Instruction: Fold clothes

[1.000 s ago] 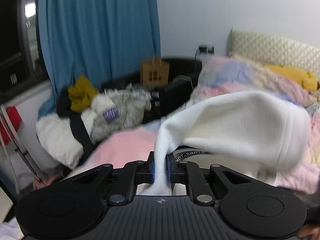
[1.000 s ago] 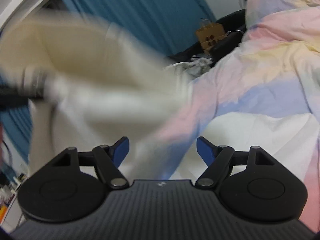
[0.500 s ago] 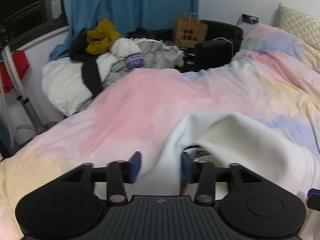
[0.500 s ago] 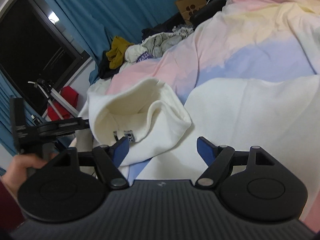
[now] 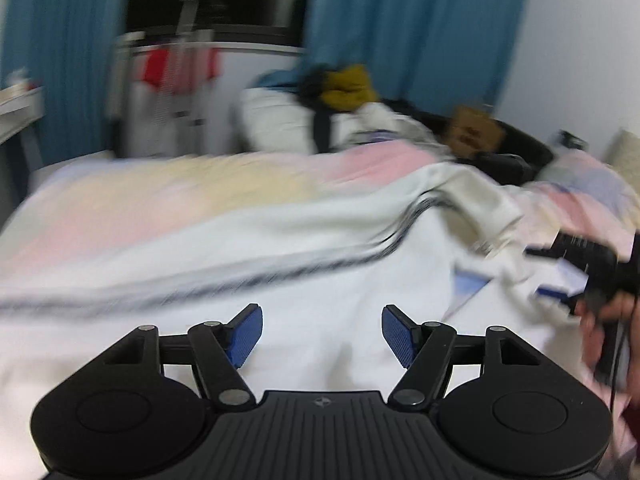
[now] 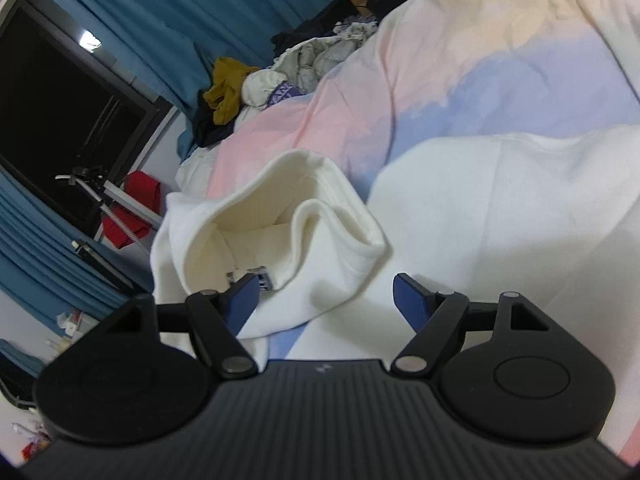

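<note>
A white hooded sweatshirt [image 6: 500, 208] lies spread on the pastel duvet [image 6: 480, 60], its hood [image 6: 320, 236] bunched up and gaping, with a neck label showing. My right gripper [image 6: 325, 282] hovers open just above the hood's lower edge, and its pads touch nothing. In the blurred left wrist view the sweatshirt [image 5: 320, 248] stretches across the bed. My left gripper [image 5: 322, 316] is over it with its jaws opening and no cloth pinched between the blue pads. The right gripper [image 5: 576, 264] shows at that view's right edge, held by a hand [image 5: 608, 320].
A heap of clothes [image 6: 280, 76] with a mustard garment sits at the bed's far end, beside a brown paper bag [image 5: 476, 132]. Blue curtains [image 5: 400, 20] and a dark window lie behind. A rack with red cloth [image 5: 168, 68] stands left of the bed.
My left gripper let go of the white sweatshirt, its jaws spread wide, and it swung down and across. The sweatshirt dropped from the air onto the bed. My right gripper sank slightly towards the hood.
</note>
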